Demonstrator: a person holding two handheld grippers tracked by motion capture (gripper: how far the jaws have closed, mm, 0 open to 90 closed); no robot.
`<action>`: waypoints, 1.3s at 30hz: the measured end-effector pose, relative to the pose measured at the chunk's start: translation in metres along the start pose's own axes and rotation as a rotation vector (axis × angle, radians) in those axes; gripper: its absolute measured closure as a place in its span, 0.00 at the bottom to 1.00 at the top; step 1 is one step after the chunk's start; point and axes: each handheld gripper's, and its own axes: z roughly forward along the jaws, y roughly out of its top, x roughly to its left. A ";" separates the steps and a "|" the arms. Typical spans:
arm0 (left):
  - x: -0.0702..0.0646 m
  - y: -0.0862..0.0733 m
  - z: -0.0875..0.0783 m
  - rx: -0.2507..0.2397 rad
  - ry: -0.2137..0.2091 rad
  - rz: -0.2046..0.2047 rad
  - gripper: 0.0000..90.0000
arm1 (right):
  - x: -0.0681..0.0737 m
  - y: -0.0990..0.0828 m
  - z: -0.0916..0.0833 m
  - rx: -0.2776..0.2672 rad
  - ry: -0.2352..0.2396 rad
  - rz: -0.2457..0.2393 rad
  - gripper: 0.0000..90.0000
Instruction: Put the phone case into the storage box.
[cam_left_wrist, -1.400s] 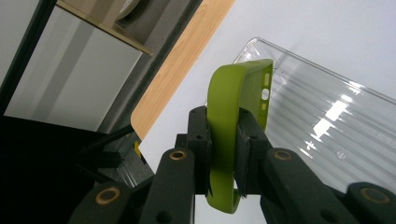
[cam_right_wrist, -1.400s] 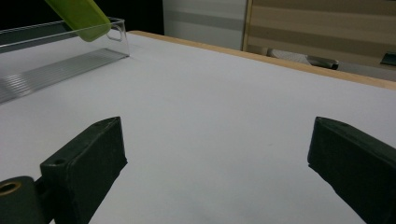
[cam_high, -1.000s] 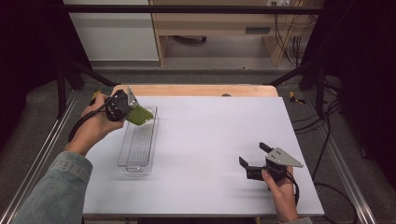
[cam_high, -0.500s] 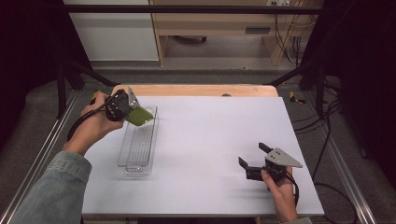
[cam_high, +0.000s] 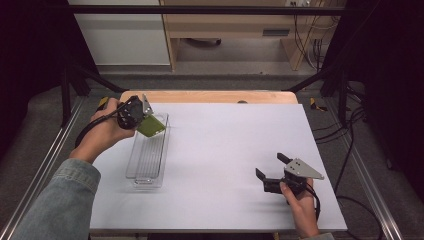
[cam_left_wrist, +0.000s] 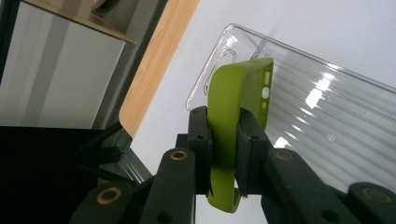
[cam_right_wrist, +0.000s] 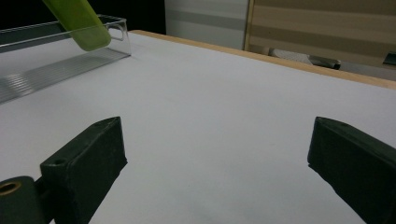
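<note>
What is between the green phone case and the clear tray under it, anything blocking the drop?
Nothing visible. The left gripper holds the green phone case clamped over the far end of the clear tray, whose ribbed floor looks bare. The right gripper rests open, far off on the white table.

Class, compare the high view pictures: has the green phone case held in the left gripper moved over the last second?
No. The green phone case hangs over the same far end of the clear plastic tray as before.

We see a lime-green phone case (cam_left_wrist: 233, 107), bent, tilted above the far end of a clear ribbed plastic tray (cam_high: 149, 160) lying lengthwise on the table.
</note>
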 end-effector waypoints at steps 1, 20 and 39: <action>-0.001 0.001 0.001 0.003 0.000 0.004 0.87 | 0.000 0.000 0.000 0.000 0.000 0.000 0.05; 0.002 0.003 0.008 0.016 -0.016 0.023 0.87 | 0.000 -0.001 0.001 0.004 0.006 -0.001 0.05; 0.002 0.007 0.006 0.006 -0.030 0.031 0.87 | 0.001 -0.001 0.002 0.011 0.011 -0.002 0.05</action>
